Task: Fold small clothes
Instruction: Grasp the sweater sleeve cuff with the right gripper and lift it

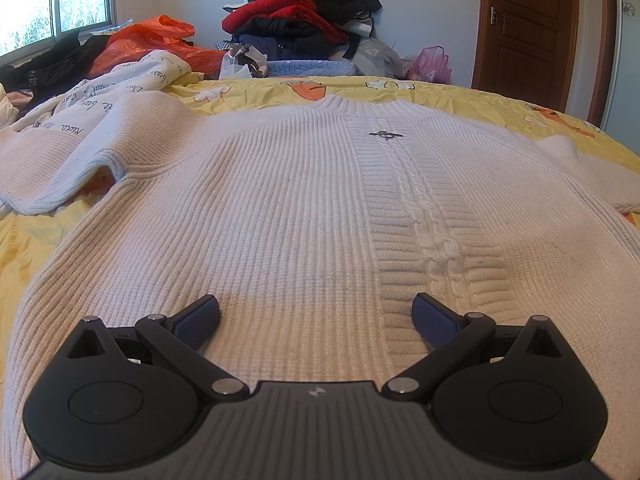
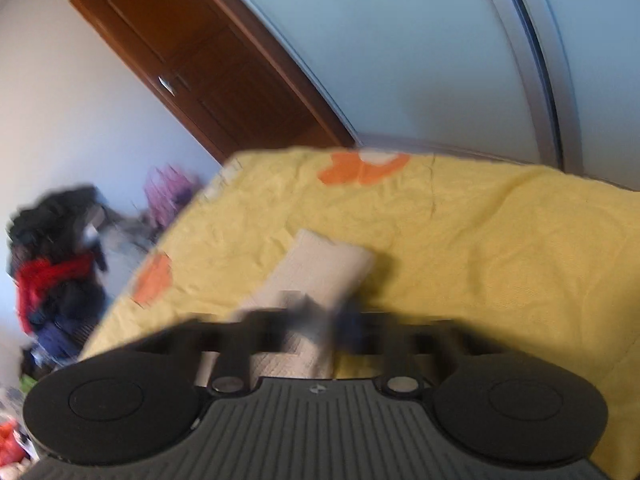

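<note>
Lengthwise, white sweater (image 1: 280, 208) (flat), collar away from left gripper (image 1: 316, 322).

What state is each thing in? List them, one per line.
white sweater: spread flat, front up, on the yellow bedspread.
sweater sleeve: pinched between the right gripper's pads, cuff end sticking out past them.
left gripper: open, above the sweater's hem, holding nothing.
right gripper: shut on the sleeve; picture blurred.
wooden door: closed.
</note>
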A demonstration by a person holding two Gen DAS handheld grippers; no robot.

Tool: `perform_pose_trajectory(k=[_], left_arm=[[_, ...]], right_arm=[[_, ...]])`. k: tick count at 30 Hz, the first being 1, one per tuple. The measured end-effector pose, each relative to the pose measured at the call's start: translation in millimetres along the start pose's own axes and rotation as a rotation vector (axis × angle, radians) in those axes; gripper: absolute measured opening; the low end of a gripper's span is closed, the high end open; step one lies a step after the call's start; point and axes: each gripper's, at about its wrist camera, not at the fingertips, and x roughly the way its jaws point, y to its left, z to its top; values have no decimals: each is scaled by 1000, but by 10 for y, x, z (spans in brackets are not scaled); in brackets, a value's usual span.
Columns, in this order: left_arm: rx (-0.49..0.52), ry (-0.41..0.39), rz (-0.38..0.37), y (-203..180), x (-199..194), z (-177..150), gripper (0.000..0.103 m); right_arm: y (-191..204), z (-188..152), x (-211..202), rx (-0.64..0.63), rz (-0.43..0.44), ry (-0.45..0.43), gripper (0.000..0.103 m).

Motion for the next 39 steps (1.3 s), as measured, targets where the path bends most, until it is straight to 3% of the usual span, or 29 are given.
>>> perform_pose_trajectory(k=[3, 8, 13, 18, 24, 30, 34, 39], left_arm=[[-1, 0, -1, 0, 0, 0, 103], [-1, -1, -1, -2, 0, -4, 103], [-3, -1, -3, -11, -5, 4, 103], [-9, -4, -9, -12, -8, 12, 103], [-34, -14, -33, 19, -8, 19, 103], [-71, -29, -64, 97, -28, 2, 103], [-91, -37, -81, 134, -46, -10, 103], [-121, -46, -103, 189, -53, -12, 103]], right_arm=[[162, 11, -99, -58, 14, -31, 14], [604, -58, -531, -182, 144, -81, 14], [1339, -554, -1009, -366, 333, -66, 14], [2046, -1256, -1140, -441, 517, 58, 14], [2795, -2251, -1209, -487, 583, 238, 14], [3368, -3228, -1375, -572, 640, 360, 14], [3630, -3588, -1398, -652, 679, 422, 14], [3838, -3749, -1377, -720, 710, 473, 14]])
